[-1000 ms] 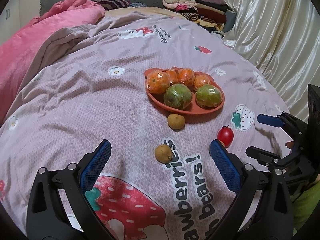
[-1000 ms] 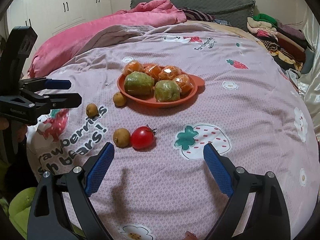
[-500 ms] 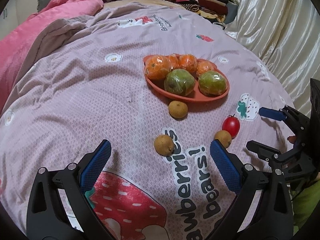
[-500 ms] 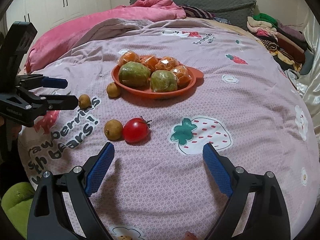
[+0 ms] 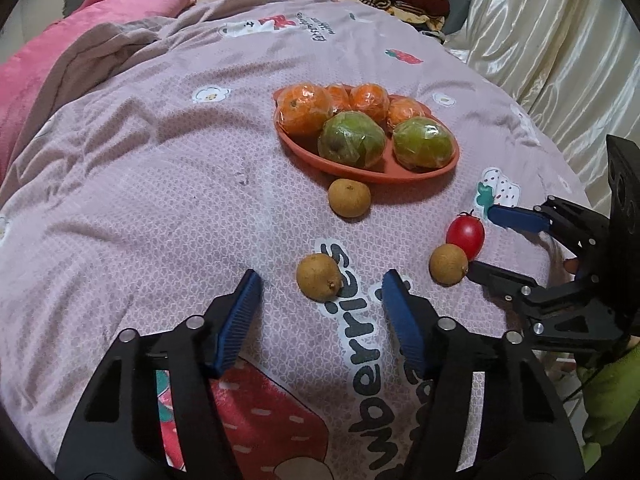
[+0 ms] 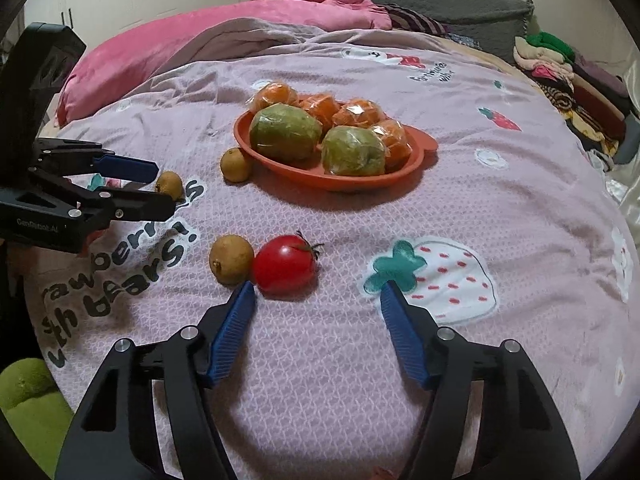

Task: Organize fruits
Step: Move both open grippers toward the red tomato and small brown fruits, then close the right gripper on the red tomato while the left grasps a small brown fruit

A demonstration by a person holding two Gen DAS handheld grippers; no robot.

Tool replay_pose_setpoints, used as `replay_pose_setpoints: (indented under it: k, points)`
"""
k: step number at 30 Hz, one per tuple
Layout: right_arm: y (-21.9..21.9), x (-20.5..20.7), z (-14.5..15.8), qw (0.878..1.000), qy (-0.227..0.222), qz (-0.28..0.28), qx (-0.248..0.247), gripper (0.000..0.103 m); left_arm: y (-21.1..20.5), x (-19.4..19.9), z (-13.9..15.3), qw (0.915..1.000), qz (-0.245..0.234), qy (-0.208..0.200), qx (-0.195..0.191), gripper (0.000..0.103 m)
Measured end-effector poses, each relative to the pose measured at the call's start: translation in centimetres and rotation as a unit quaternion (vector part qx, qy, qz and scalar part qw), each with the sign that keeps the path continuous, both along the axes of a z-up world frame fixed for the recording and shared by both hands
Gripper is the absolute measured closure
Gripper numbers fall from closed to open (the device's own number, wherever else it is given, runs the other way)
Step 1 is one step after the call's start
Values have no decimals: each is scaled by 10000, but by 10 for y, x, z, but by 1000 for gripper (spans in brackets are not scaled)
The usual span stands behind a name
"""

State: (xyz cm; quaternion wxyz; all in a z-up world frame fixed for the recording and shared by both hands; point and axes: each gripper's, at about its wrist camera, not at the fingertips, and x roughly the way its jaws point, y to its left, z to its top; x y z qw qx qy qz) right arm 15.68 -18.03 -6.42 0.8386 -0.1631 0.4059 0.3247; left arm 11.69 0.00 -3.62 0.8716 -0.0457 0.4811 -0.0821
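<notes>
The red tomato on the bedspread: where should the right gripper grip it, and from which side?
Grip the tomato across its round middle, coming low from the near side, where the open right gripper already sits. The small brown fruit touches its left flank, so one finger probably has to slip between them; the stem points right and back, so avoid pinching there.

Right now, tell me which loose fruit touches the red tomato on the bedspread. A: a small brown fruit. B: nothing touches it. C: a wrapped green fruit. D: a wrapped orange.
A: in the right wrist view the red tomato lies on the bedspread pressed against a small brown fruit, while the wrapped oranges and wrapped green fruits sit apart on the orange plate.
</notes>
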Motion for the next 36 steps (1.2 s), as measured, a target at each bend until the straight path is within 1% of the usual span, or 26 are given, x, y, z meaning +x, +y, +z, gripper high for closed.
replay_pose_setpoints:
  k: [1, 4, 7, 10, 12, 14, 18, 21, 23, 25, 29, 36]
  points:
    - [2, 1, 0, 10000, -13, 30, -3, 42, 0, 0, 0, 10000, -12, 1, -24, 52]
    - [7, 5, 0, 9999, -35, 142, -17, 48, 2, 2, -2, 9999, -12, 12, -106, 53]
    - [13, 8, -2, 9997, -67, 223, -22, 51, 2, 2, -2, 9999, -19, 5, -109, 55]
    - [16, 10, -3, 9996, -67, 263, 30, 59, 1, 3, -3, 9999, -33, -5, -106, 63]
    - [15, 11, -3, 9996, -63, 259, 73, 62, 0, 5, -4, 10000, -38, 0, -84, 65]
    - [12, 12, -2, 9997, -21, 191, 162, 69, -1, 6, -4, 10000, -44, 0, -42, 69]
    - [3, 13, -1, 9992, 122, 75, 361, 70, -3, 8, -6, 10000, -33, -5, 39, 73]
    - [-3, 12, -1, 9987, 170, 4, 473, 71, -6, 10, -7, 9999, -32, -15, 168, 77]
    - [-7, 12, 0, 9980, 226, -53, 580, 71, -9, 11, -7, 9997, -43, -26, 257, 84]
    - [-10, 12, 2, 9975, 256, -81, 649, 71, -9, 12, -8, 9996, -91, -21, 253, 87]
    - [-14, 13, 4, 9967, 328, -84, 733, 71, -10, 14, -7, 9996, -155, -21, 220, 87]
    - [-21, 13, 11, 9956, 310, -148, 872, 71, -10, 13, 10, 9997, -167, -175, 57, 87]
